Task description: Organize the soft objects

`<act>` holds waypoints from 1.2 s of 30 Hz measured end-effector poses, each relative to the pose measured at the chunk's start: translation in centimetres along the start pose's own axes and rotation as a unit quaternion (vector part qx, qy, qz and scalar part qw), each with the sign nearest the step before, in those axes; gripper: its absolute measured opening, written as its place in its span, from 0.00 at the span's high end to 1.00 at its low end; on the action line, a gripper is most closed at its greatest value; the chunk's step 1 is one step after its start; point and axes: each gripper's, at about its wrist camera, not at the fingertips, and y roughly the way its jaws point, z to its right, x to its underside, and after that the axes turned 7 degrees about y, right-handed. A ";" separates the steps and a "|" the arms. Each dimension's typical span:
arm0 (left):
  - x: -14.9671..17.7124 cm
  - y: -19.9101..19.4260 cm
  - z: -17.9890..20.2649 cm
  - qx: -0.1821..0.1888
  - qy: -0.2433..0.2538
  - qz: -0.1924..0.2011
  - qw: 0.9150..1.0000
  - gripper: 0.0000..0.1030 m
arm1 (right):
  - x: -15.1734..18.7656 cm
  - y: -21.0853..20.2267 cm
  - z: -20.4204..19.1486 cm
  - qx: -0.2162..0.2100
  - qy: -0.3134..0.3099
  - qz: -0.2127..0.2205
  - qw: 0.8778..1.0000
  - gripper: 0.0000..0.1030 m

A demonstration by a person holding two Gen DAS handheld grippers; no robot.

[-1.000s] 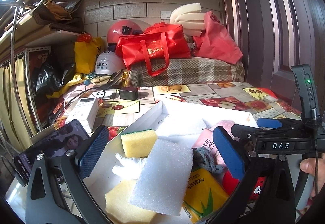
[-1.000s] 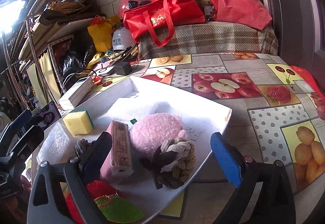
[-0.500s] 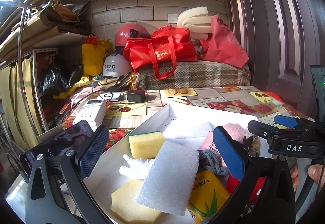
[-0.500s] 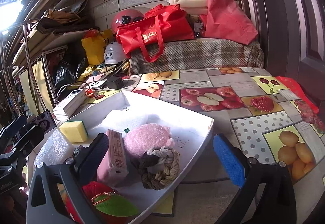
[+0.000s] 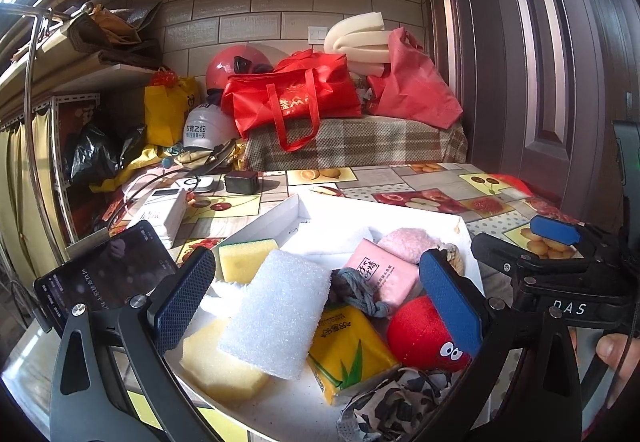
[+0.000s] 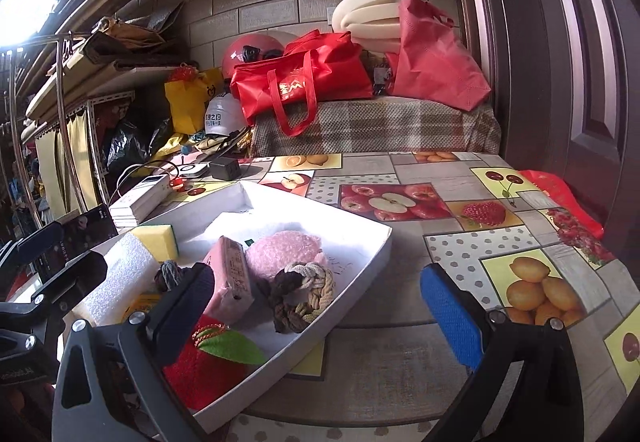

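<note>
A white shallow box (image 5: 404, 210) (image 6: 362, 256) on the table holds soft things: a white foam block (image 5: 276, 312), yellow sponges (image 5: 245, 257) (image 6: 157, 240), a pink tissue pack (image 5: 380, 274) (image 6: 230, 276), a pink puff (image 6: 282, 252), a knotted rope (image 6: 302, 296), a yellow tissue pack (image 5: 348, 350), a red plush (image 5: 420, 336) (image 6: 204, 362) and a patterned cloth (image 5: 394, 402). My left gripper (image 5: 316, 302) is open and empty over the box. My right gripper (image 6: 316, 306) is open and empty at the box's right rim; it also shows in the left wrist view (image 5: 556, 270).
The table has a fruit-print cloth (image 6: 460, 209). A phone (image 5: 100, 278), a white power strip (image 5: 164, 209) and a black charger (image 5: 240, 181) lie left of the box. Red bags (image 5: 296, 97), helmets and foam rolls sit on a plaid-covered ledge behind. A door (image 6: 560, 41) stands at the right.
Both grippers have drawn back and up from the box, so more of its near contents show. Both stay open; nothing in the box has moved.
</note>
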 end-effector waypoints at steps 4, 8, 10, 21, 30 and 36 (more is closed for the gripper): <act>0.3 -1.2 0.9 0.014 0.004 0.002 1.000 0.00 | 0.7 -2.2 0.9 -0.015 0.007 0.008 1.000 0.00; 0.6 -2.4 2.2 0.045 0.013 -0.002 0.999 0.00 | 1.5 -4.8 2.0 -0.019 0.007 0.022 1.000 0.00; 0.7 -3.2 3.0 0.056 0.021 -0.002 0.998 0.00 | 1.9 -6.8 2.5 -0.014 0.001 0.045 0.999 0.00; 1.1 -6.1 6.3 0.027 0.061 -0.002 0.998 0.00 | 2.8 -14.2 6.8 0.104 0.066 0.092 0.988 0.00; 1.3 -8.2 7.8 -0.049 0.065 0.009 0.997 0.00 | 3.9 -18.0 9.6 0.068 0.113 0.143 0.981 0.00; 1.1 -8.0 9.4 -0.035 0.085 -0.001 0.996 0.00 | 3.9 -17.7 9.5 0.079 0.103 0.125 0.984 0.00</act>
